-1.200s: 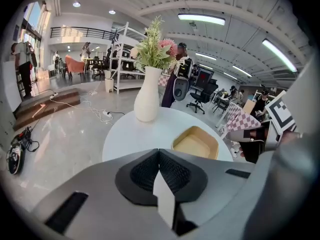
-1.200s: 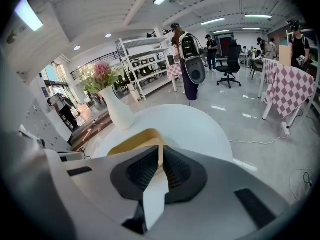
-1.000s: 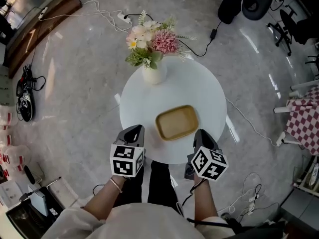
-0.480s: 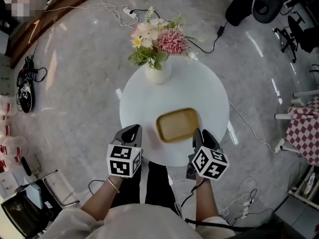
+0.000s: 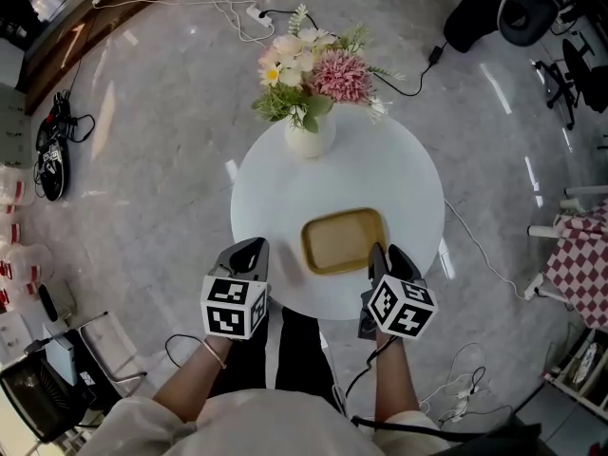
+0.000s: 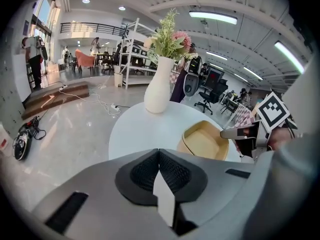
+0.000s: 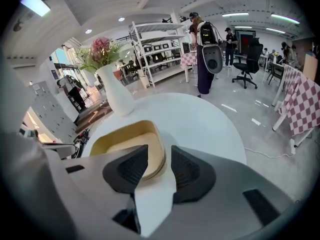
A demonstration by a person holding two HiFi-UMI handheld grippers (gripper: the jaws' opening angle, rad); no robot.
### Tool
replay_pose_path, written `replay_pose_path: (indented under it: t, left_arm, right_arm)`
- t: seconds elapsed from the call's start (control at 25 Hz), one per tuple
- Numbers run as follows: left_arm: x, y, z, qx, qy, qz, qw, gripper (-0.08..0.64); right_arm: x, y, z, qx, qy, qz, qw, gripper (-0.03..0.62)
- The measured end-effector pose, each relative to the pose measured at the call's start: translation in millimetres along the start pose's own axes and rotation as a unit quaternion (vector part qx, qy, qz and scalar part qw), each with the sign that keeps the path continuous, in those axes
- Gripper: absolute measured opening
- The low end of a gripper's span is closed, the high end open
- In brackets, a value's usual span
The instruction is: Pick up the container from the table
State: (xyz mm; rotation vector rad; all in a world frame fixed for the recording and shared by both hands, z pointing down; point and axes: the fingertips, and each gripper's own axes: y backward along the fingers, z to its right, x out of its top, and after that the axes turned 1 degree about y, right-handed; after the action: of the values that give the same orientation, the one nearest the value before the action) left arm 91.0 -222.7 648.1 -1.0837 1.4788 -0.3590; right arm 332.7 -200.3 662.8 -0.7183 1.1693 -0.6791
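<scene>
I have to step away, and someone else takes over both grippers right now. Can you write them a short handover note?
Left gripper: shut and empty, at the near left edge of the round white table.
Right gripper: its jaws have just been opening and now stand apart. Nothing is gripped. It is aimed at the near right rim of the shallow tan rectangular container.
The container lies flat on the table, nearer the person than the white vase of flowers and apart from it.
Done: open jaws lined up with that rim.
Left to do: close on the rim and lift the container.
</scene>
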Motion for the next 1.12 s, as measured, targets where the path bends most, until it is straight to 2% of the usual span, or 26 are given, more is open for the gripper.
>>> replay_pose_path:
  t: [1.12]
  left_arm:
    - [-7.1,-4.2,-6.6,0.007,0.002,-0.011,0.9999,0.017]
  right_arm:
    - [-6.1,-16.4,3.4,-0.013,-0.003,-0.021,1.000,0.083]
